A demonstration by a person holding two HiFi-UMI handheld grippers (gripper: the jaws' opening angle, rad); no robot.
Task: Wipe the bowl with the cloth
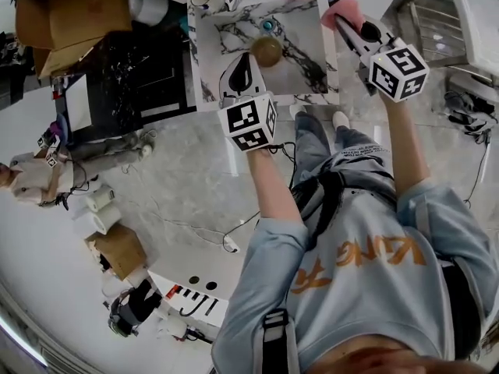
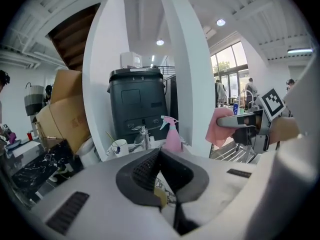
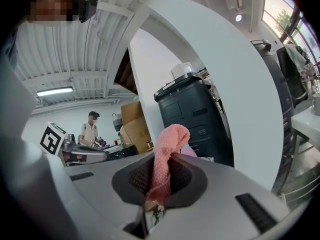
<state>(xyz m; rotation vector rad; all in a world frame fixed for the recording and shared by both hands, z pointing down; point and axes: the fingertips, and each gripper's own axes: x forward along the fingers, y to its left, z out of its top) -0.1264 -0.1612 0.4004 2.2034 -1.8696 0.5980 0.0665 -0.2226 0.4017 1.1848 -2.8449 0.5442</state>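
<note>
A brown bowl (image 1: 267, 51) stands on the marble table (image 1: 312, 80) at the top of the head view. My left gripper (image 1: 240, 75) hovers just left of the bowl, raised above the table, its jaws shut with nothing between them (image 2: 161, 156). My right gripper (image 1: 345, 22) is held up to the right of the bowl, over the table's right edge, and is shut on a pink cloth (image 1: 343, 8). In the right gripper view the cloth (image 3: 167, 149) stands up out of the closed jaws. The left gripper view also catches the cloth (image 2: 218, 126) at its right side.
A pink spray bottle (image 2: 172, 134), a white mug (image 2: 119, 146) and a faucet stand at the table's far side. Beyond them are a black bin (image 2: 137, 109) and cardboard boxes (image 1: 70, 18). A metal rack (image 1: 437, 22) is to the right. Another person (image 1: 31, 181) sits on the floor, left.
</note>
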